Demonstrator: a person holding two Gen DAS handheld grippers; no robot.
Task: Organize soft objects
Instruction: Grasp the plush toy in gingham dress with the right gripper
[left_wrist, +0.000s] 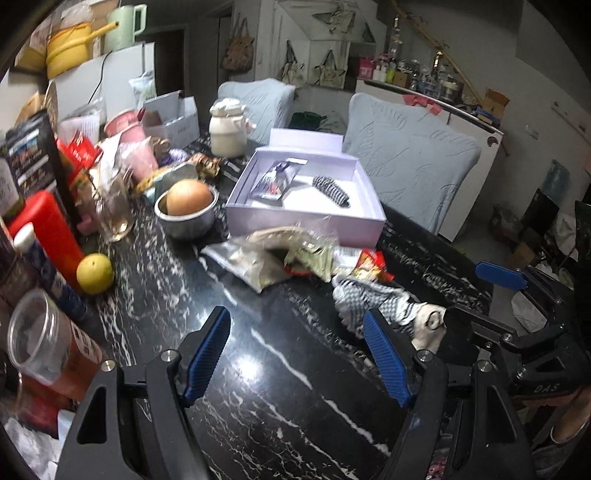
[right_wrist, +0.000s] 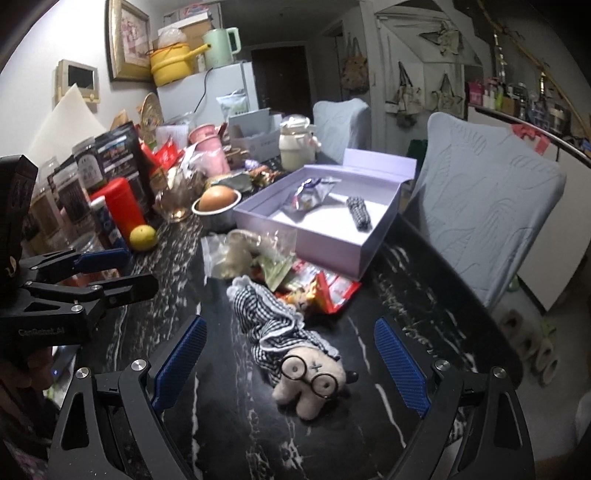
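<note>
A soft doll (right_wrist: 295, 343) with round glasses and a black-and-white checked dress lies on the black marble table (right_wrist: 369, 424), between my right gripper's (right_wrist: 291, 328) open blue fingers. It also shows in the left wrist view (left_wrist: 384, 306), just right of my open, empty left gripper (left_wrist: 297, 325). An open lilac box (right_wrist: 325, 236) behind it holds a checked fabric roll (right_wrist: 358, 212) and a foil packet (right_wrist: 308, 195). The box shows in the left wrist view (left_wrist: 306, 221) too.
Plastic bags and red snack wrappers (right_wrist: 280, 266) lie between doll and box. Left side is crowded: steel bowl with an onion (left_wrist: 186, 210), yellow fruit (left_wrist: 95, 273), red bottle (left_wrist: 48, 229), jars. Pale blue chairs (right_wrist: 487, 214) stand at the table's far side.
</note>
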